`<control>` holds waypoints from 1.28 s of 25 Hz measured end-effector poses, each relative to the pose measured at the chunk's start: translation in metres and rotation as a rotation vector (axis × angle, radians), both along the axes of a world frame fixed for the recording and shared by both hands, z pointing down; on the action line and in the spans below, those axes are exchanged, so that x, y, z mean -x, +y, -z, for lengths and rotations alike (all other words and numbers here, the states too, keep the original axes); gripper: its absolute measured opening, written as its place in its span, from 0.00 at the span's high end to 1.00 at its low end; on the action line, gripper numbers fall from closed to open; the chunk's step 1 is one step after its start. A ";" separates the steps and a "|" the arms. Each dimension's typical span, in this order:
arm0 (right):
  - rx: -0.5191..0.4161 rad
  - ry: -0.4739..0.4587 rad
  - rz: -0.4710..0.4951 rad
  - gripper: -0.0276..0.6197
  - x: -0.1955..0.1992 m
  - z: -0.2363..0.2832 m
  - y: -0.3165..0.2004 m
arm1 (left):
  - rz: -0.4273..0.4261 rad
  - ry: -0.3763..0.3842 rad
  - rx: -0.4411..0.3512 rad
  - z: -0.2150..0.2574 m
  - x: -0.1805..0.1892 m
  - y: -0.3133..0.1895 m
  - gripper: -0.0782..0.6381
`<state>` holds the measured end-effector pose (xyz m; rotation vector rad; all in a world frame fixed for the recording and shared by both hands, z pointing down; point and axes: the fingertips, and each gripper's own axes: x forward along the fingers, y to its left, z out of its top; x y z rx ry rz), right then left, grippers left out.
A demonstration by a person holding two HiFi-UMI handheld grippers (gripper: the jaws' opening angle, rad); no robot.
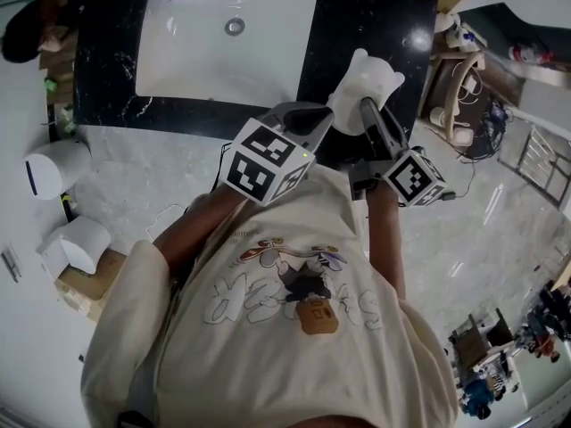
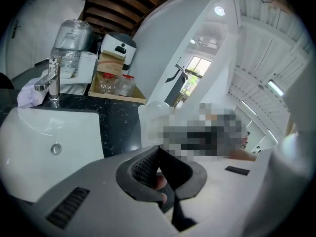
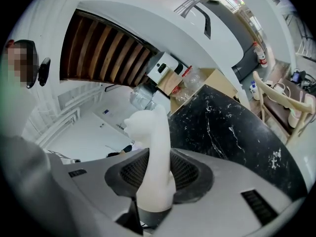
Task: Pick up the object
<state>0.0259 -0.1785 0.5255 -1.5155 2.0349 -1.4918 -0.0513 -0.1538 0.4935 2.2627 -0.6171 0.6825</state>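
A white moulded object [image 1: 363, 86] with two small ear-like bumps on top is held up over the edge of the black counter. My right gripper [image 1: 368, 114] is shut on its lower part. In the right gripper view the object [image 3: 154, 147] rises upright from between the dark ribbed pads [image 3: 190, 174] of that gripper [image 3: 157, 177]. My left gripper [image 1: 319, 114] is just left of it, shut with nothing in it. In the left gripper view, that gripper [image 2: 159, 177] has its pads pressed together, and the white object [image 2: 153, 115] shows just beyond them.
A white basin [image 1: 223, 47] is set in the black marbled counter [image 1: 366, 12], with a chrome tap [image 2: 49, 80] behind it. A wooden tray with jars [image 2: 116, 85] stands at the back. White bins [image 1: 55, 166] stand on the floor at left, a chair [image 1: 455, 96] at right.
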 end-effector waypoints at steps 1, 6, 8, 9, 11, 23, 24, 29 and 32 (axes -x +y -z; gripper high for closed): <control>-0.006 -0.001 -0.005 0.74 0.003 0.003 0.002 | -0.002 0.002 -0.002 0.002 0.002 0.003 0.87; -0.034 0.006 -0.022 0.74 0.013 0.014 0.016 | -0.007 0.005 -0.016 0.009 0.009 0.017 0.87; -0.055 0.008 -0.030 0.74 0.018 0.021 0.019 | -0.001 0.010 -0.023 0.012 0.013 0.020 0.87; -0.062 0.008 -0.033 0.74 0.020 0.023 0.021 | 0.003 0.013 -0.025 0.013 0.015 0.020 0.87; -0.071 0.004 -0.035 0.74 0.025 0.026 0.024 | 0.014 0.022 -0.023 0.015 0.019 0.020 0.87; -0.095 0.014 -0.070 0.74 0.034 0.038 0.038 | 0.011 0.045 -0.009 0.025 0.026 0.034 0.87; -0.096 0.013 -0.073 0.74 0.033 0.039 0.040 | 0.008 0.045 -0.007 0.026 0.025 0.036 0.87; -0.093 0.000 -0.090 0.74 0.027 0.039 0.043 | 0.007 0.036 -0.003 0.024 0.024 0.038 0.87; -0.088 -0.009 -0.101 0.74 0.022 0.039 0.045 | 0.023 0.037 -0.008 0.027 0.022 0.034 0.87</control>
